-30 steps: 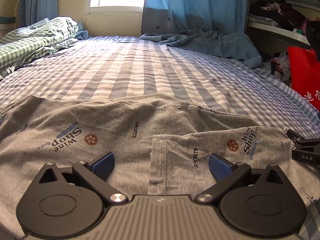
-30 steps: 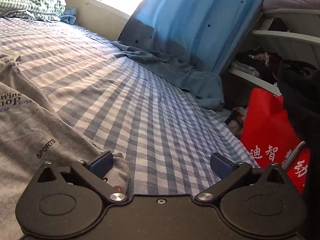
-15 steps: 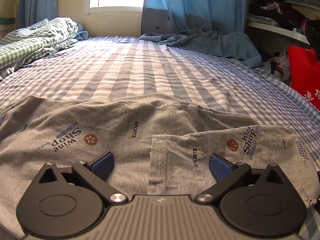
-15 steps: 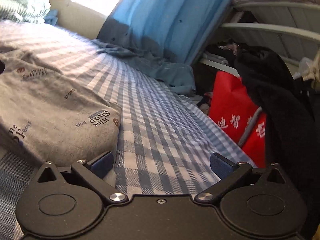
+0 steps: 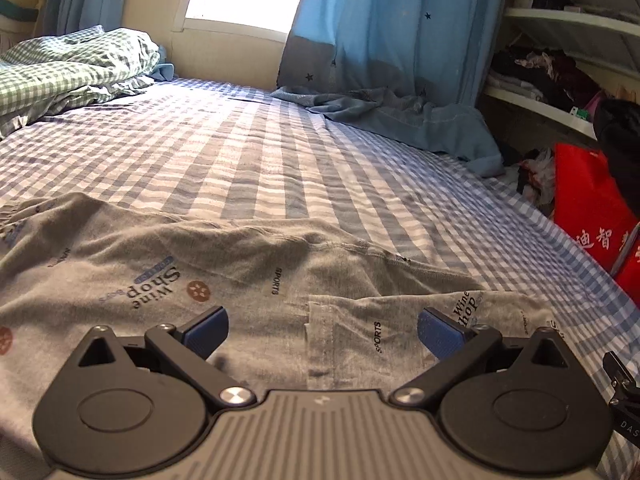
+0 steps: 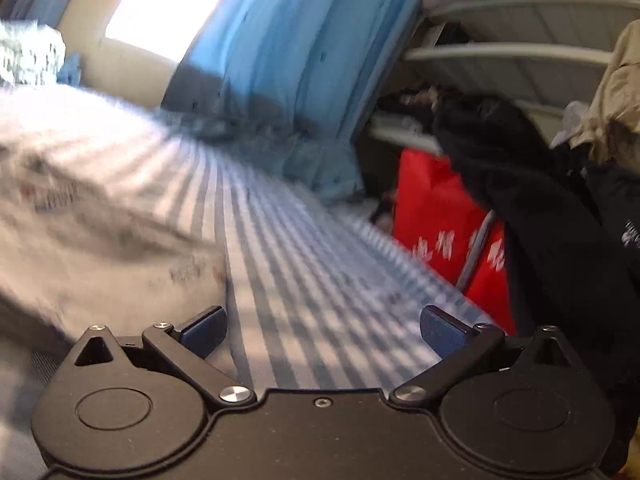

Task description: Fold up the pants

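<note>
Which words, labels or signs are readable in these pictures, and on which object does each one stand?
"Wine Shop": printed on the grey pants, seen upside down, with a smaller line beside it too small to read.
"SPORTS": on the folded pant leg.
"DAS": on a black part at the left view's right edge, cut off.
White Chinese characters: on the red bag, cut off.
Right wrist view: all print too blurred to read.

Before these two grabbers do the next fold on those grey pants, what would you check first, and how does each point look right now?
1. Left gripper open over the pants: ok.
2. Right gripper open, holding nothing: ok.
3. One pant end already folded over: ok.
4. Pants lying flat: not ok, wrinkled.
5. Checked bedsheet beyond the pants bare: ok.
6. Right view sharp enough to aim: not ok, blurred.
</note>
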Tool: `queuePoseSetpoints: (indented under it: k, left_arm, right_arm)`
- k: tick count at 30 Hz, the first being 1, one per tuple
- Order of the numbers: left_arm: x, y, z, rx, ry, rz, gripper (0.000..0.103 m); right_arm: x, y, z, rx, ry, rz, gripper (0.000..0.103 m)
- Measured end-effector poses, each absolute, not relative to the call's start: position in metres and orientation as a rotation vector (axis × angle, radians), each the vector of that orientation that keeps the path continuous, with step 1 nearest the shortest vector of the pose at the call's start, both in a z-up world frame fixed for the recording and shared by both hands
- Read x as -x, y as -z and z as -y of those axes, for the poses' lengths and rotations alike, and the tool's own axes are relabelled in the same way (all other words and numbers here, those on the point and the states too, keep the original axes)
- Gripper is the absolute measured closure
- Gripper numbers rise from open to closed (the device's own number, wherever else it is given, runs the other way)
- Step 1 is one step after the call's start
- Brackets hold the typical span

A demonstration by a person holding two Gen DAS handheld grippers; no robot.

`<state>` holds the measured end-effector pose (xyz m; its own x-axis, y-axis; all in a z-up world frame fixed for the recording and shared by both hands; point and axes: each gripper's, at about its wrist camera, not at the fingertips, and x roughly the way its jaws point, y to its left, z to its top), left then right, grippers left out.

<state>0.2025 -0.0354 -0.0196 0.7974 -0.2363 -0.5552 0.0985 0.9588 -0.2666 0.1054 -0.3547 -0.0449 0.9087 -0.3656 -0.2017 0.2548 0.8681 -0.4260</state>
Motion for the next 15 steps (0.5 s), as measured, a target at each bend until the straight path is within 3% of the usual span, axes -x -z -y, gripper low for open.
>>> queuePoseSetpoints:
  k: [15]
  left_arm:
    - [-0.104,0.01,-0.14,0.429,-0.061,-0.675,0.0]
  right_arm:
    - [-0.149,0.041,0.169,0.563,-0.181,-0.282,0.001]
